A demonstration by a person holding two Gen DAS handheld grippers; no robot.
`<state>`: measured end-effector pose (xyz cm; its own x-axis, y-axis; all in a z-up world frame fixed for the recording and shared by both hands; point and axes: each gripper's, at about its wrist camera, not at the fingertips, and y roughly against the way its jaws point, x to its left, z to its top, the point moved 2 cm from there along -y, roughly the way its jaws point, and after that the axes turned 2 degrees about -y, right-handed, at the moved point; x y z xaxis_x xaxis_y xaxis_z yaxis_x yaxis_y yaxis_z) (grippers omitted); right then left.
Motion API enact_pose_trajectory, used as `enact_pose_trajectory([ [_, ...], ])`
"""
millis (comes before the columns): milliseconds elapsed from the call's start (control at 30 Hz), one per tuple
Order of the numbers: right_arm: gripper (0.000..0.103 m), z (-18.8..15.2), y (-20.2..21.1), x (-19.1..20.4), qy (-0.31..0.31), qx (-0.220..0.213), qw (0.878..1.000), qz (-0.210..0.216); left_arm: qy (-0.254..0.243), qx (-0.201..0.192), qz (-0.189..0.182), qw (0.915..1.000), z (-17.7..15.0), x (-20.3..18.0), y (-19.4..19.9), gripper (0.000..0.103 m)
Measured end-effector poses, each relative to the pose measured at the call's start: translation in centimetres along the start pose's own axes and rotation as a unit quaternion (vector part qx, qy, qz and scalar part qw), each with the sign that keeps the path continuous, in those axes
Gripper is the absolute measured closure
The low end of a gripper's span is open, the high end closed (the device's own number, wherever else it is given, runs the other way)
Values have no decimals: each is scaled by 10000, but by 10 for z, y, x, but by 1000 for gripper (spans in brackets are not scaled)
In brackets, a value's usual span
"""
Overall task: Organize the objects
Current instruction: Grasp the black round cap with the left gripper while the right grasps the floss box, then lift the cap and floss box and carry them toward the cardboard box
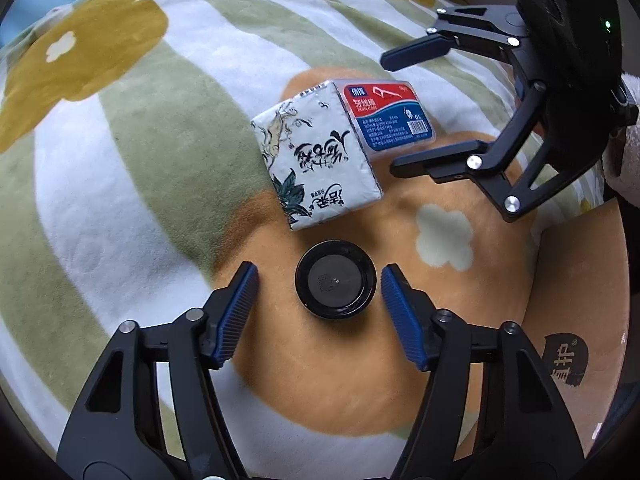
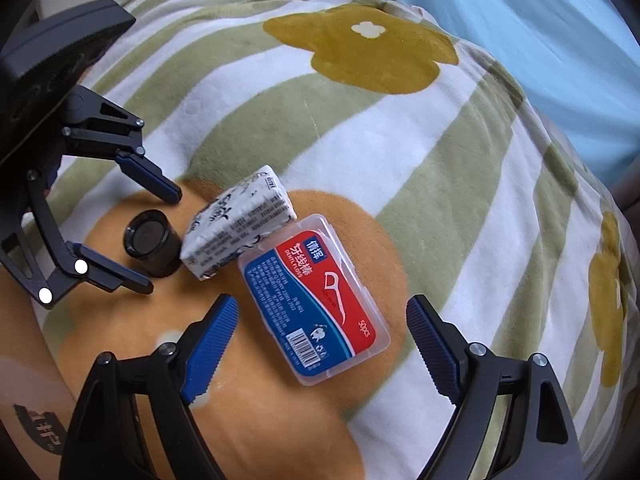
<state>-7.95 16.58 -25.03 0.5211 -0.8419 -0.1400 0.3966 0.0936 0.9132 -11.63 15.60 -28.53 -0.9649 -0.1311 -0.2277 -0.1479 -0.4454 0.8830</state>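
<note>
**Three objects on the blanket, both hand-held grippers open**

Three items lie grouped on an orange flower patch of a striped green-and-white blanket [image 1: 132, 152]: a black round jar [image 1: 336, 279], a white tissue pack [image 1: 320, 156] with ink-style print, and a clear dental floss box [image 1: 390, 114] with a red-and-blue label.

Left hand-held gripper [image 1: 320, 284]: jaws spread wide, one blue-padded finger on each side of the black round jar. Neither pad touches the jar; a gap shows on both sides. The jar stands upright, just in front of the tissue pack.

Right hand-held gripper [image 2: 322, 330]: jaws spread wide, positioned above the near end of the dental floss box. The fingers [image 2: 212, 344] flank the box without contact. In the left wrist view this gripper [image 1: 386, 116] appears at the right, one finger on either side of the box.

The tissue pack rests tilted, with one edge leaning against the dental floss box. The box lies flat, label up.

A brown cardboard box [image 1: 576, 312] with a dark printed mark sits at the blanket's edge, near the left hand-held gripper.
</note>
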Motion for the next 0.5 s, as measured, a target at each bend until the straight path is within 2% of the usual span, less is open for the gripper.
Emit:
enact_pose_trajectory([
  [100,27,2,-7,1,49,38,10000,28,-54,10,-24,10000,1,-3,-2,47],
  [167,30,3,-11,2,96,83,9999,35,-97,7,-42,9999,2,-6,-3,51],
  [233,38,4,-14,4,154,104,9998,29,-155,18,-39,9999,3,-9,-4,58],
  [400,44,5,-13,6,220,129,9997,71,-151,-10,32,9999,5,-11,-6,69],
  [500,48,4,-11,6,229,126,9996,80,-88,-19,21,10000,5,-10,-4,71],
])
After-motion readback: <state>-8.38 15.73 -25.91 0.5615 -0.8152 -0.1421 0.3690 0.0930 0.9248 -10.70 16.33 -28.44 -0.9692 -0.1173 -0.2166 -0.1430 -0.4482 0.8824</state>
